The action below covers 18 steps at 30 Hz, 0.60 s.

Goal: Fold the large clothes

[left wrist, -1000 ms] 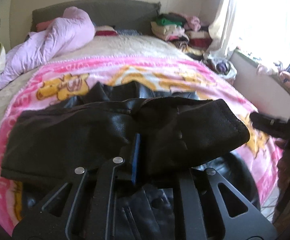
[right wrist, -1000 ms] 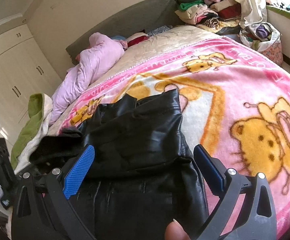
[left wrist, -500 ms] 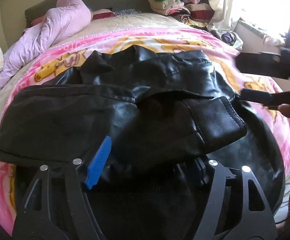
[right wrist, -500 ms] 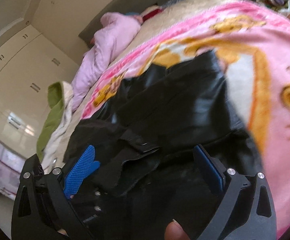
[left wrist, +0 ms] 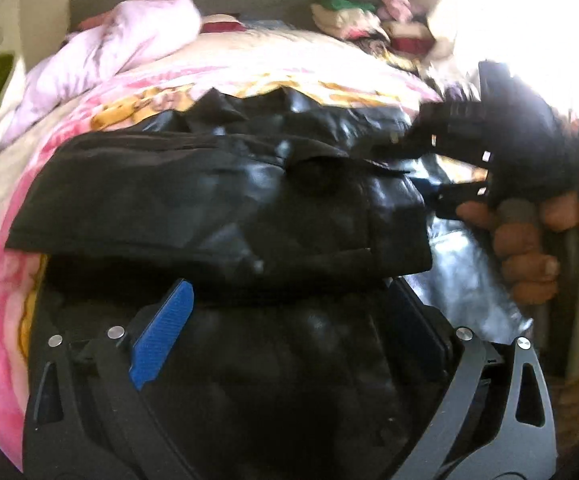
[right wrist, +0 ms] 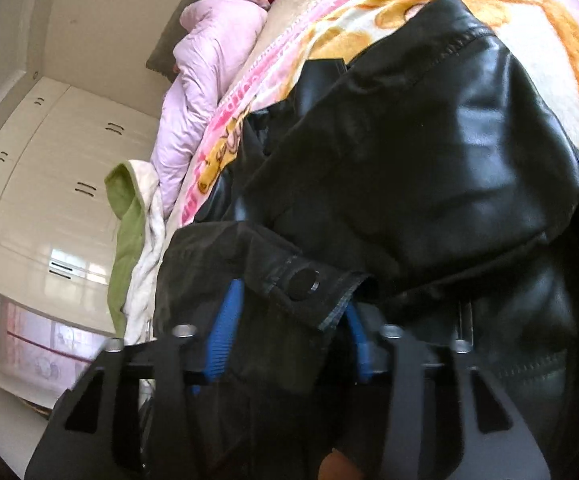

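Since a second ago our left hand-held gripper [left wrist: 285, 316] has spread, releasing the black leather jacket [left wrist: 225, 204]; our right hand-held gripper [right wrist: 289, 332] has just closed, pinching its snap-buttoned cuff [right wrist: 289, 284]. We judge folding half done: sleeves crossed, body unfolded on the bed's pink cartoon blanket [left wrist: 5, 288].

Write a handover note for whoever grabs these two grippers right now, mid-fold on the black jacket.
Left gripper: fingers wide, having just opened; nothing pinched, jacket lies under and between them.
Right gripper: fingers have just been closing around a jacket cuff with a snap button; blue pads sit on either side of the fabric.
Jacket lies on the pink cartoon blanket on the bed, one sleeve laid across the body.
Done: sleeve folded over and released by the left.
Left: probably carry the right-hand cuff across, then fold the body and flatten it.
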Motion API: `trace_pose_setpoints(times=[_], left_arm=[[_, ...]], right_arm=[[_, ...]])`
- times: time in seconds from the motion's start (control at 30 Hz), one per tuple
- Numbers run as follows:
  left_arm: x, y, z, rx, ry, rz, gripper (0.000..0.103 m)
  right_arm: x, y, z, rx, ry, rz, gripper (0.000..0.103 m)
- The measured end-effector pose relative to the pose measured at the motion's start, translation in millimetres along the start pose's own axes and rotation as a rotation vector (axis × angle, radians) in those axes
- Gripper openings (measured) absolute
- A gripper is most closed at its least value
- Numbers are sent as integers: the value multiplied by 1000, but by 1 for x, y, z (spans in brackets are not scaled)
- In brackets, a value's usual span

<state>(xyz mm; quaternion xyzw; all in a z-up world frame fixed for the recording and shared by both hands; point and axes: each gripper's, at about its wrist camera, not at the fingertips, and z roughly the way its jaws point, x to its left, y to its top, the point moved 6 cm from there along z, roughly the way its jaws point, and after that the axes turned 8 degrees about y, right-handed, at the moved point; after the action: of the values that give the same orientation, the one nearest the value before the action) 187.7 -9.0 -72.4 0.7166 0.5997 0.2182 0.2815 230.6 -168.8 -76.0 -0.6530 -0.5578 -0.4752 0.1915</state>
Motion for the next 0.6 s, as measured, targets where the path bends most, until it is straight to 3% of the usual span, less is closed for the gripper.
trace_pose_setpoints(times=[0.1,0.27,0.43,0.6], left_arm=[[22,6,-14,-32,7,-80,91],[67,27,-29,-82,49,-197,93],[113,55,-38,-127,117,-280,93],[145,78,-33,-142,141,-357,93]], right_arm=[[9,3,0,-14,8,-63,24],[48,17,-18,-106,-21,-281,15],[78,45,-49,-210,-99,-486,13],[74,66,-69,-230,-161,-548,12]])
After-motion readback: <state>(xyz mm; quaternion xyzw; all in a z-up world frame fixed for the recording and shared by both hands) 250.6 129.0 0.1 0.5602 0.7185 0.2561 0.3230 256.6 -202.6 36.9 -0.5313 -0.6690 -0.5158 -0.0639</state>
